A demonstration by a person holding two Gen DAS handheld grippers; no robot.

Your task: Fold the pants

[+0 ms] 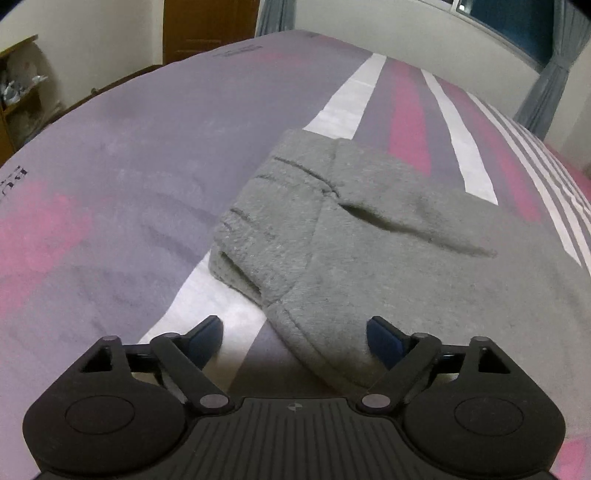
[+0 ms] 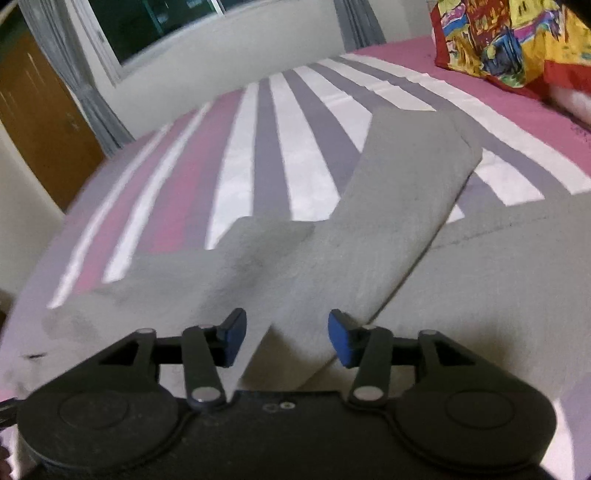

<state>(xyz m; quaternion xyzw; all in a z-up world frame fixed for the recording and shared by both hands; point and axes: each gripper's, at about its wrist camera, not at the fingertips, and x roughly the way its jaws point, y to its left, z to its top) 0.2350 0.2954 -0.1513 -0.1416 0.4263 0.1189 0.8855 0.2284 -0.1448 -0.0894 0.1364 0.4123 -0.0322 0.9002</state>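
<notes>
Grey fleece pants (image 1: 369, 236) lie on a striped bed. In the left wrist view the waistband end with a pocket slit faces away, and a folded edge of the pants lies between the open blue pads of my left gripper (image 1: 295, 339). In the right wrist view a pant leg (image 2: 399, 192) is folded over and runs away from me, lying on more grey cloth. My right gripper (image 2: 287, 338) is open just above the near end of that leg, which sits between its pads. Neither gripper holds anything.
The bedsheet (image 1: 129, 166) has purple, pink and white stripes (image 2: 303, 147). A colourful red and yellow pillow (image 2: 509, 37) lies at the far right. A window (image 2: 159, 26) with grey curtains, a wooden door (image 1: 210, 26) and a shelf (image 1: 18, 92) stand beyond the bed.
</notes>
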